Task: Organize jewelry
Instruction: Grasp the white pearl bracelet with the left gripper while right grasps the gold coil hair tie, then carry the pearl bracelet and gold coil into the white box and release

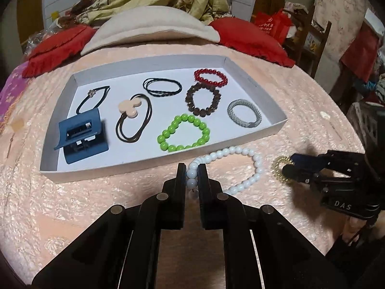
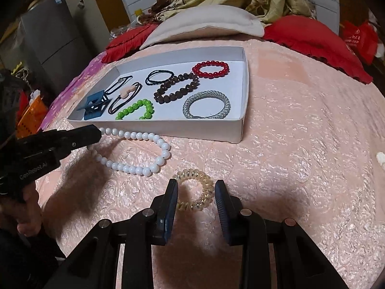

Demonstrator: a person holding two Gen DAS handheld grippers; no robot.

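Left tool (image 1: 192, 177) is pinched on the white bead bracelet (image 1: 256, 162) lying just outside the white tray (image 1: 154, 61), probably to lift it in, while right tool (image 2: 196, 193) sits apart around the gold spiral hair tie (image 2: 207, 191) on the bed.

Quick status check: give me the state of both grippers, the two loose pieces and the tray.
left gripper: shut on the white bead bracelet
white bead bracelet: outside the tray, on the pink cover, one end pinched
right gripper: open, its fingers either side of the coil hair tie
coil hair tie: on the cover, not gripped
tray: open, holding bracelets, hair ties and a clip
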